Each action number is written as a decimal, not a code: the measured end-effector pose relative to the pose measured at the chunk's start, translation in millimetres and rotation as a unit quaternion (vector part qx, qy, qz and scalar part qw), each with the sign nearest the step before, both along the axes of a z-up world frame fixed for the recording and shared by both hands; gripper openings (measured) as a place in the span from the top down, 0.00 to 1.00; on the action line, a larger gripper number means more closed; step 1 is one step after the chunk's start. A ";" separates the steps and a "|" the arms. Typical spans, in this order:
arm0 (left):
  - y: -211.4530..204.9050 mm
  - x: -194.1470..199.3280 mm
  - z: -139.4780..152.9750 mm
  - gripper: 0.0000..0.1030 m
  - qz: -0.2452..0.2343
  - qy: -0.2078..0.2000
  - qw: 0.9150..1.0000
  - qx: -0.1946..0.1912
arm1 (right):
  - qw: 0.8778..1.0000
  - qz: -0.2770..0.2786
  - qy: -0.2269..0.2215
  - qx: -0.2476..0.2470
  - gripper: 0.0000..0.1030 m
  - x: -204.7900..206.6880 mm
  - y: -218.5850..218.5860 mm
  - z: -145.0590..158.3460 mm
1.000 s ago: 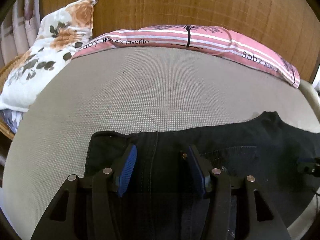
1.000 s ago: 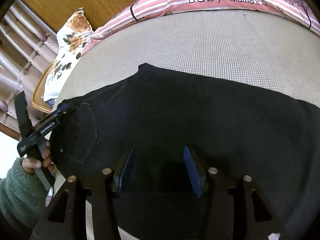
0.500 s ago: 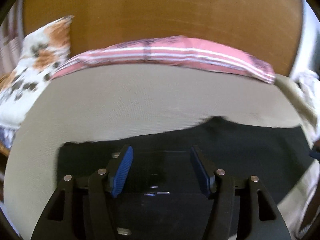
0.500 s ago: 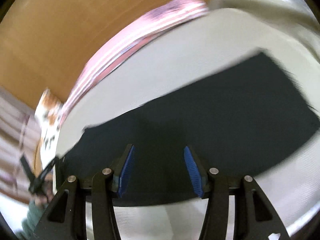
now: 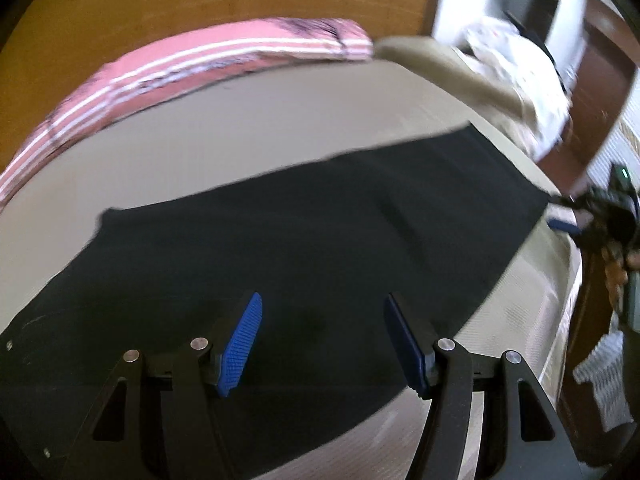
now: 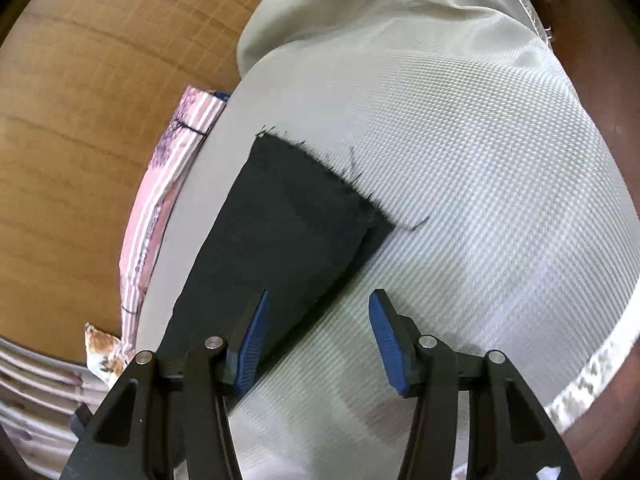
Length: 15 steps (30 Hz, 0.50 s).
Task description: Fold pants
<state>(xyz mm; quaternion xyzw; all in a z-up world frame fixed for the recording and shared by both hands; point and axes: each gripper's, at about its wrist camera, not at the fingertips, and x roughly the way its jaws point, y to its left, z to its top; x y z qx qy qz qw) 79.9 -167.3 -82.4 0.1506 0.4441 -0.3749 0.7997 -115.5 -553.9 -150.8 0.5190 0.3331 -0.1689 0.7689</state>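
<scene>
Black pants [image 5: 320, 232] lie flat lengthwise on the bed [image 6: 460, 128], frayed leg hems [image 6: 320, 168] at the right end. Soft, limp denim, likely heavyish; best pinched at hem corners or waistband. Left gripper [image 5: 322, 338] has just been opening, nothing between the fingers; right gripper [image 6: 316, 340] open over the near hem edge. Waistband cut off; left view blurred

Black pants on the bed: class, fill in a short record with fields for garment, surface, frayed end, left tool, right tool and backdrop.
garment: black pants, lying flat
surface: beige textured bed cover
frayed end: leg hem with loose threads, ahead of the right tool
left tool: open above the pants, holding nothing
right tool: open, empty, over the pants' edge
backdrop: pink striped pillow against wooden headboard
</scene>
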 end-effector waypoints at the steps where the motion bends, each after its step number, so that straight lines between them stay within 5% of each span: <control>1: -8.7 -3.2 -2.8 0.38 -0.009 0.001 1.000 0.004 | 1.000 -0.004 -0.010 0.005 0.55 2.2 -3.7 -2.6; 6: -40.0 -13.5 -23.8 0.38 -0.033 0.017 0.999 0.031 | 0.998 -0.027 -0.050 0.022 0.65 11.1 -25.1 -14.0; 10: -47.9 -17.2 -36.2 0.38 -0.034 0.000 0.999 0.039 | 0.997 -0.035 -0.059 0.030 0.89 19.9 -34.8 -22.9; 15: -47.3 -12.1 -35.3 0.37 -0.031 0.012 0.999 0.033 | 0.997 -0.035 -0.053 0.032 0.91 24.1 -34.1 -18.4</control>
